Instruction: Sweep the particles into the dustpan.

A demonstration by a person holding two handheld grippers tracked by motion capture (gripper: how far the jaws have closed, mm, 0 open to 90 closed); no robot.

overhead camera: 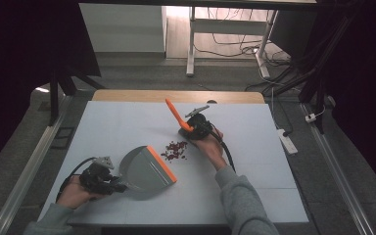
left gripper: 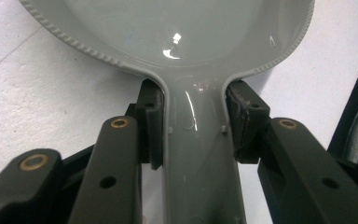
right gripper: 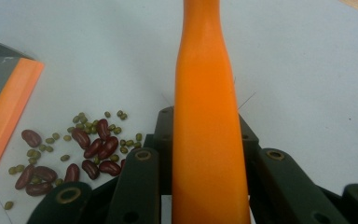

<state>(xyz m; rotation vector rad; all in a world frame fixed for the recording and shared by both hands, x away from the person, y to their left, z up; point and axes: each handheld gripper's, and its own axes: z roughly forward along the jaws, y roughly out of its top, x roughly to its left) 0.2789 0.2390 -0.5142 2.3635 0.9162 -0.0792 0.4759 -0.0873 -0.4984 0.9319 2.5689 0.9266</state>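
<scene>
Dustpan (overhead camera: pixel 144 171): on tabletop (overhead camera: pixel 117 127), handle pinched by L tongs (overhead camera: pixel 108 182), orange lip facing beans (overhead camera: pixel 175 150). Brush (overhead camera: pixel 178 119): handle clamped in R tongs (overhead camera: pixel 192 129), just beyond beans, dustpan opposite; R hand (overhead camera: pixel 209 146) nearer.

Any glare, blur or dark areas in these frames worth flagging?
High view: edges fall into black, table evenly lit. Left gripper view: bright glare spots on the glossy grey dustpan, claw parts soft up close. Right gripper view: orange brush handle slightly blurred, beans sharp.
</scene>
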